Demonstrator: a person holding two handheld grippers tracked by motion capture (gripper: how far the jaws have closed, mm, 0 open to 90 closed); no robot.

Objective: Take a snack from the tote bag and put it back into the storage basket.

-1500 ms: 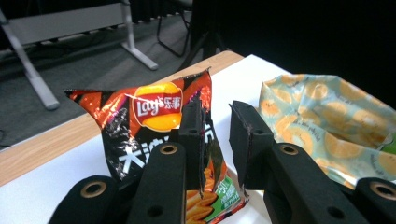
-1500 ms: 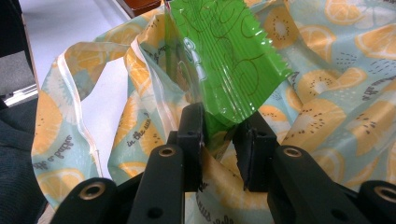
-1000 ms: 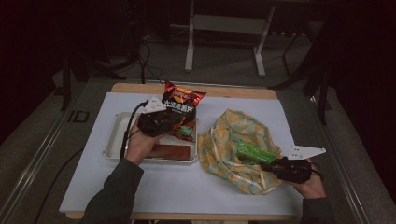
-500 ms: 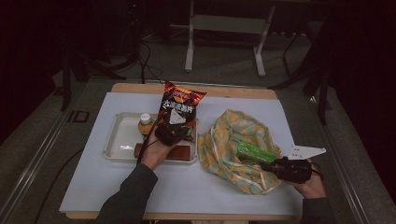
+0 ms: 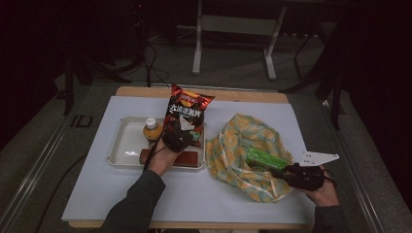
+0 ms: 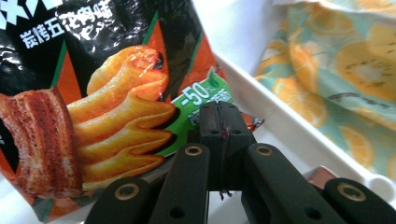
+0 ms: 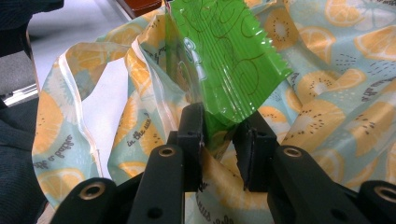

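Observation:
A red and black chip bag (image 5: pixel 187 109) (image 6: pixel 116 93) leans at the back right of a white tray (image 5: pixel 124 141) (image 6: pixel 280 121). My left gripper (image 5: pixel 187 130) (image 6: pixel 219 116) is shut on the bag's lower edge, its pads pressed together. At the right lies a fruit-print cloth bag (image 5: pixel 243 141) (image 7: pixel 317 93) with its mouth open. My right gripper (image 5: pixel 279 172) (image 7: pixel 219 135) is shut on the end of a green snack packet (image 5: pixel 265 159) (image 7: pixel 219 56), which it holds just over that bag.
The tray also holds a small orange bottle (image 5: pixel 152 130) and a red-brown bar (image 5: pixel 189 158) at its front. A white mat (image 5: pixel 121 194) covers the wooden table. Dark floor and a metal stand (image 5: pixel 233 29) lie beyond the far edge.
My left hand moved right and down from over the tray's middle to the chip bag, uncovering the orange bottle. The right hand and green packet kept still.

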